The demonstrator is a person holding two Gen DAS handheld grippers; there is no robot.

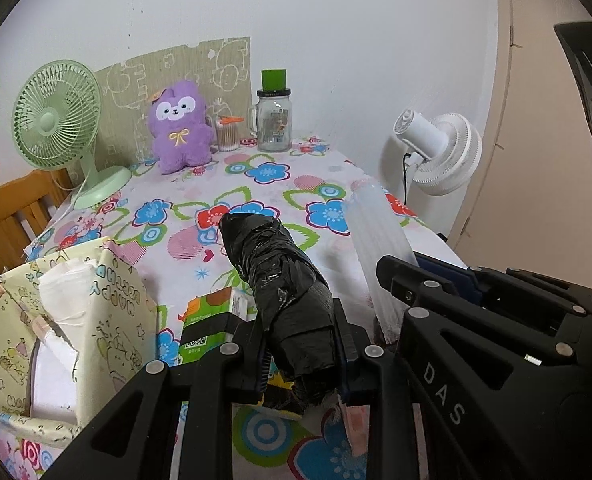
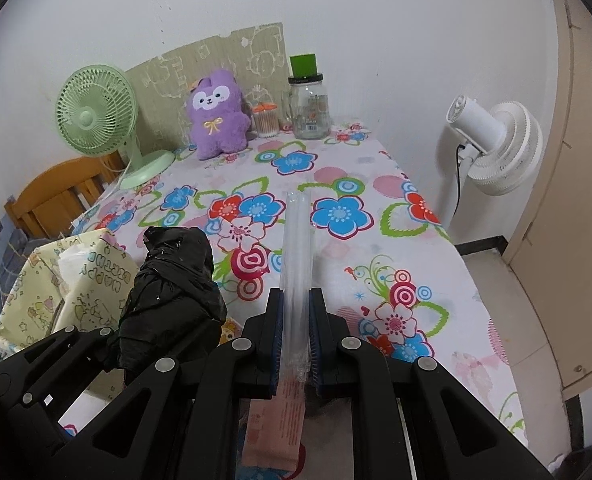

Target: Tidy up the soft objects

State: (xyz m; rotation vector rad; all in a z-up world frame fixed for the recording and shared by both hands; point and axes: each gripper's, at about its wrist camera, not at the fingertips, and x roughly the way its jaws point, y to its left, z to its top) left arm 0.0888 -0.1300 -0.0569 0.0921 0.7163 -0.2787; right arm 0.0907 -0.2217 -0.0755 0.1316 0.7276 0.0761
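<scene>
My left gripper (image 1: 300, 344) is shut on a roll of black plastic bags (image 1: 280, 276), held above the flowered table; the roll also shows in the right wrist view (image 2: 172, 292). My right gripper (image 2: 296, 320) is shut on a clear plastic roll (image 2: 296, 248) with a pink label at its near end; this roll shows in the left wrist view (image 1: 376, 240). A yellow patterned fabric basket (image 1: 96, 320) with white paper inside stands at the left, also in the right wrist view (image 2: 80, 284). A purple plush toy (image 1: 178, 128) sits at the far edge.
A green tissue pack (image 1: 208, 324) lies beside the basket. A green desk fan (image 1: 52, 120), a cotton swab jar (image 1: 228, 134) and a glass jar (image 1: 274, 120) stand along the back. A white floor fan (image 2: 496, 140) stands right of the table. A wooden chair (image 1: 12, 216) is at the left.
</scene>
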